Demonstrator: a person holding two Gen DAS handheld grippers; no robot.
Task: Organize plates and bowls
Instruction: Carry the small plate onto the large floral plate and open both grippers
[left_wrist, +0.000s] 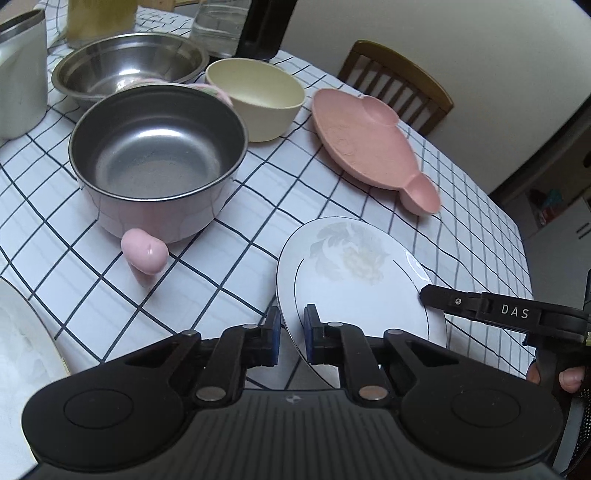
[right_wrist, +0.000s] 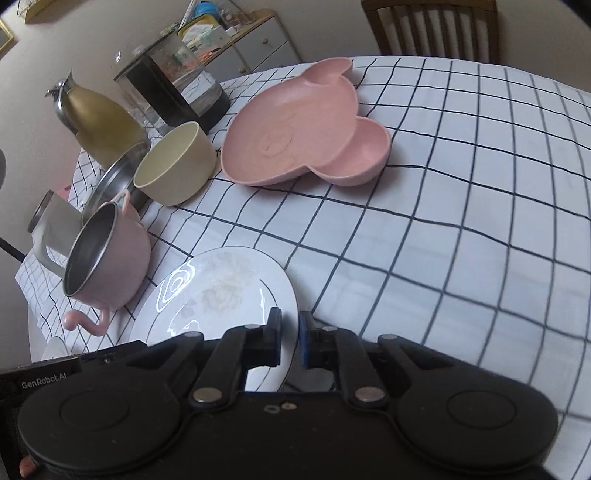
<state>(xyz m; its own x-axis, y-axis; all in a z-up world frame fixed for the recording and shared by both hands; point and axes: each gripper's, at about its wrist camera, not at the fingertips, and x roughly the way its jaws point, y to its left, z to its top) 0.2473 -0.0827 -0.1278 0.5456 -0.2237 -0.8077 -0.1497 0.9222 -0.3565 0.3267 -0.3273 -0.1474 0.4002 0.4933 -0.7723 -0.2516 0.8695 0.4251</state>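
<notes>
A white flowered plate (left_wrist: 354, 280) is held tilted above the checked tablecloth (left_wrist: 207, 280). My left gripper (left_wrist: 291, 334) is shut on its near-left rim. My right gripper (right_wrist: 290, 338) is shut on the rim of the same plate (right_wrist: 218, 295); its finger (left_wrist: 458, 301) shows at the plate's right edge in the left wrist view. A pink steel-lined bowl with handles (left_wrist: 159, 158) stands at the left, a cream bowl (left_wrist: 258, 96) behind it, a steel bowl (left_wrist: 129, 62) further back. A pink mouse-shaped divided plate (left_wrist: 365, 144) lies at the right.
Another white plate's rim (left_wrist: 26, 350) shows at the lower left. A white jug (left_wrist: 18, 70), a gold flask (right_wrist: 99, 122) and a glass jar (right_wrist: 177, 85) stand at the table's far side. A wooden chair (left_wrist: 399, 81) stands beyond the table edge.
</notes>
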